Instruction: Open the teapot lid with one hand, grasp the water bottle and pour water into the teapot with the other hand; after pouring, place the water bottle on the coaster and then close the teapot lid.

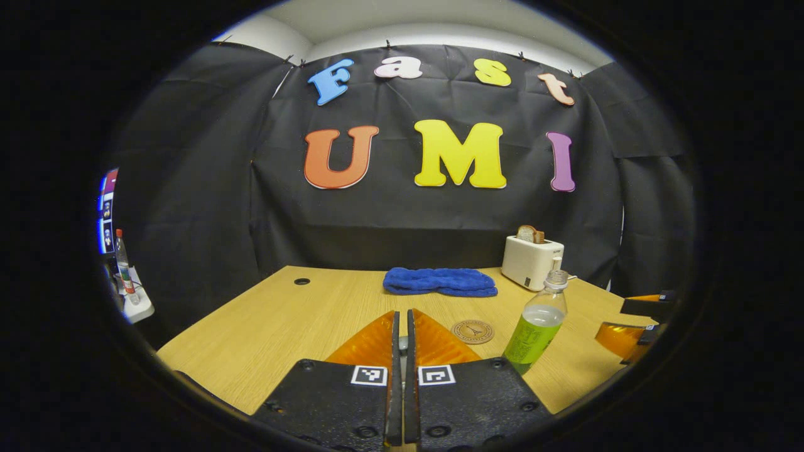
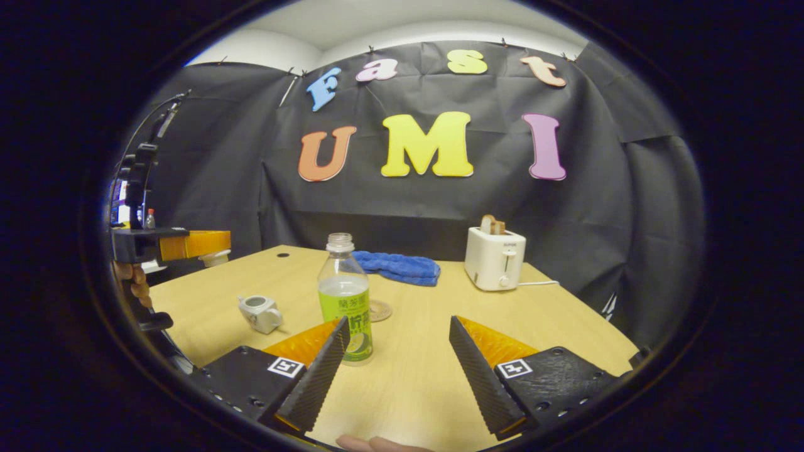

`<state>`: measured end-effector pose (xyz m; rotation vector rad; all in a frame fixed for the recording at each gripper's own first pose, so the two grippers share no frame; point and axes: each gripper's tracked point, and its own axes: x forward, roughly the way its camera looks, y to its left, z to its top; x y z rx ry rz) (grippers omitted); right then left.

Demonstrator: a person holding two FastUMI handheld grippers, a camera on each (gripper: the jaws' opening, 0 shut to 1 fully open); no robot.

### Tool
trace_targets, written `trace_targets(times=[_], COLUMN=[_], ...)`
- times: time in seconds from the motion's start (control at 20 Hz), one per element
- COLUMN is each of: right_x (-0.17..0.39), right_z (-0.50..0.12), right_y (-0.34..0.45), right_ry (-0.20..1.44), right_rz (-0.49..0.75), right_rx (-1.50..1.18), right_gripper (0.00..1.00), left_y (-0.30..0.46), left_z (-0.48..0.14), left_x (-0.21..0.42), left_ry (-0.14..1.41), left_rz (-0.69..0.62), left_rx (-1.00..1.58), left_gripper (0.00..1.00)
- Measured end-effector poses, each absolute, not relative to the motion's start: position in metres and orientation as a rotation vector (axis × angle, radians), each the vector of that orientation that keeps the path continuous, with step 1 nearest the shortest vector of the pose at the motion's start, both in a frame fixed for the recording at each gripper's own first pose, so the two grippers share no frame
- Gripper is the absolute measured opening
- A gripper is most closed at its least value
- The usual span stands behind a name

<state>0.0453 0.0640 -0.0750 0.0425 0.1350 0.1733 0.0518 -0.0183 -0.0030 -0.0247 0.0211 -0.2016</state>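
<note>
The counter [image 2: 414, 376] is pale wood-grain laminate, smooth, with a small round cable hole [image 1: 302, 281] far off to the left of the left gripper's fingers.

The left gripper [image 1: 402, 339] has its fingers pressed together, a thin slit between the flat inner faces; whether something small is pinched at the tips I cannot tell from its own view. In the right gripper view it hangs high at the left edge with a small pale round piece, possibly the teapot lid [image 2: 215, 256], just under its tip.

The right gripper [image 2: 397, 351] has its fingers spread wide, their ribbed, wedge-shaped pads bare. The water bottle [image 2: 345, 301] stands upright just beyond its left finger, near the tip: clear plastic, rounded shoulders, capless neck, pale liquid and a glossy green label. It stands directly on the counter. The coaster [image 1: 473, 331], a flat round tan disc with a printed emblem, lies just behind it, and just right of the left gripper's fingertips.

The small white ceramic teapot [image 2: 259, 312], squat and glazed, sits left of the right gripper's fingers with its top open.

Farther back lie a folded blue terry towel [image 1: 440, 282] and a boxy cream toaster [image 2: 494, 258] holding toast.
</note>
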Motion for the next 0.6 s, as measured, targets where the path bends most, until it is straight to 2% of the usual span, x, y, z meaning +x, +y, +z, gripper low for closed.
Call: trace_targets(times=[0.05, 0.3, 0.45, 0.6], right_x=[0.045, 0.047, 0.057, 0.076], right_z=[-0.076, -0.080, -0.078, -0.082], right_y=[0.071, 0.104, 0.119, 0.127], right_ry=[0.128, 0.085, 0.075, 0.089], right_rz=[0.186, 0.228, 0.227, 0.198], right_rx=[0.041, 0.045, 0.060, 0.057], right_gripper=[0.98, 0.95, 0.98, 0.95], left_y=[-0.017, -0.012, -0.009, 0.008], left_z=[0.000, 0.009, 0.014, 0.017], left_x=[0.044, 0.006, -0.008, -0.015], left_ry=[0.020, 0.008, 0.008, 0.009], left_rz=[-0.204, -0.218, -0.224, -0.210], left_rx=[-0.024, -0.011, -0.005, -0.031], left_gripper=[0.04, 0.04, 0.04, 0.04])
